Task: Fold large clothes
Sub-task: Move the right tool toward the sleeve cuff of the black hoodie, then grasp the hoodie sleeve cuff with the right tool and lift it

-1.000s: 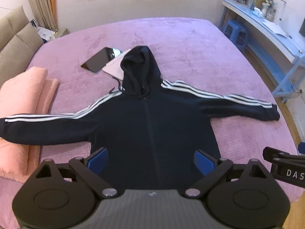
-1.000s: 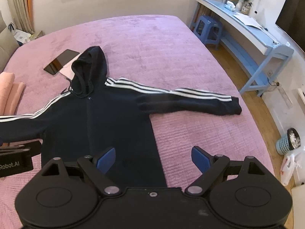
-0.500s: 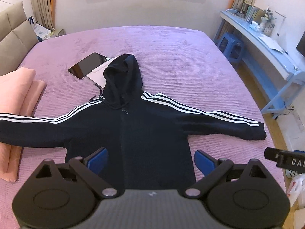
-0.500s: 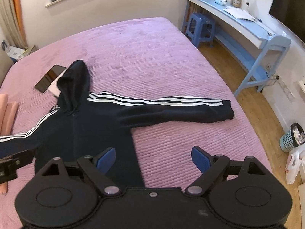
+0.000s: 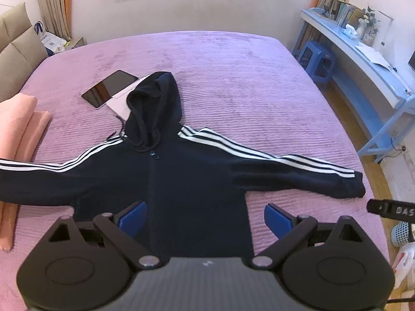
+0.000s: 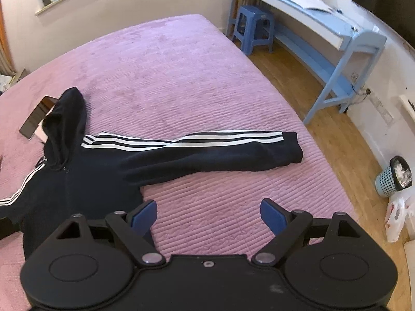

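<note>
Purple bed (image 5: 233, 77), hoodie (image 5: 181, 181), bin (image 6: 394, 176) right-view only

The navy hoodie (image 5: 181, 181) looks like soft matt fleece, the purple bedspread (image 5: 233, 77) ribbed plush cloth, the tablet (image 5: 109, 92) glossy glass, and the floor (image 6: 337, 140) smooth wood.

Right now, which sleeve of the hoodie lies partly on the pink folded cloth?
The left sleeve crosses the pink cloth; the right sleeve lies only on the purple bedcover.

a home bedroom: purple-covered bed (image 5: 233, 72), blue desk (image 5: 363, 59).
</note>
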Demonstrator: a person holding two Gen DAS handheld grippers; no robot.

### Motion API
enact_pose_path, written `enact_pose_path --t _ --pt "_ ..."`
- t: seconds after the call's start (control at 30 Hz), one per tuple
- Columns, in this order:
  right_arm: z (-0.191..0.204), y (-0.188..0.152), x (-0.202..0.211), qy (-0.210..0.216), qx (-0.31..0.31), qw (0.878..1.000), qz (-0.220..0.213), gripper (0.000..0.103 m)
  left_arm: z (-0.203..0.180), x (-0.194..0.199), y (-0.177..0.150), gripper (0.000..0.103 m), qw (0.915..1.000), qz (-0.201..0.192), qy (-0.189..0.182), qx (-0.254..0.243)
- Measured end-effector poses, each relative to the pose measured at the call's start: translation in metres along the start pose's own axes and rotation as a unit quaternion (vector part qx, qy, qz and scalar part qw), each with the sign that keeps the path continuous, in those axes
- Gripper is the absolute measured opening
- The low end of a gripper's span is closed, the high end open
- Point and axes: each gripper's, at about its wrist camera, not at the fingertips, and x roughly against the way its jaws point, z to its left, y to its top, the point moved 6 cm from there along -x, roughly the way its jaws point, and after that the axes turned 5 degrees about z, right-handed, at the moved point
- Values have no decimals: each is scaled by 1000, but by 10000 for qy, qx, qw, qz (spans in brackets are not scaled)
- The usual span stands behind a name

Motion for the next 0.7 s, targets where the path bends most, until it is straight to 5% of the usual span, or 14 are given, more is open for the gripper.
enact_pose_path --t 0.27,0.53,0.7 --pt "-35 25 -73 119 -165 9995 -248 103 -19 -54 14 98 10000 -57 -37 17" --pt "-151 41 -204 331 -1584 9835 -814 102 -8 -148 -2 98 9989 -219 84 395" --pt "-208 52 -271 464 -2271 9698 -757 98 -4 -195 -20 97 9990 -229 242 285"
